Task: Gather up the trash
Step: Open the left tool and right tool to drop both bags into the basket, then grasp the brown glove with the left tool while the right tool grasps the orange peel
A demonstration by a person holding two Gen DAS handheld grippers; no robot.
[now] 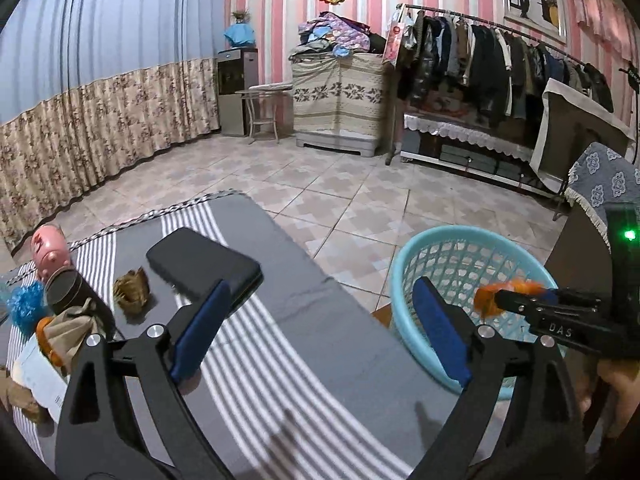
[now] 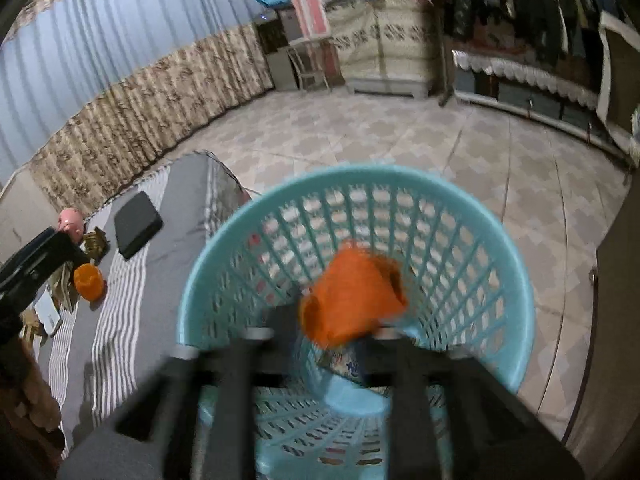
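A light blue plastic basket (image 1: 404, 264) (image 2: 192, 280) stands on the floor beside the striped table. Over its mouth my right gripper (image 2: 336, 326) (image 1: 500, 304) has its jaws apart, with a crumpled orange piece (image 2: 352, 296) (image 1: 486, 300) blurred between the fingertips. The blur hides whether the pads touch it. My left gripper (image 1: 320, 292) is wide open above the table cloth (image 1: 304, 360) with nothing between its blue pads (image 1: 200, 328). More litter lies at the table's left: a brown crumpled scrap (image 1: 132, 292), a beige wad (image 1: 76, 324) and an orange cup (image 2: 89, 280).
A black case (image 1: 204, 266), a dark can (image 1: 66, 288), a pink piggy bank (image 1: 48, 246), a blue pom-pom (image 1: 26, 304) and a white paper (image 1: 40, 376) share the table. The basket holds a pale blue lid (image 2: 352, 400). A clothes rack (image 1: 500, 60) lines the far wall.
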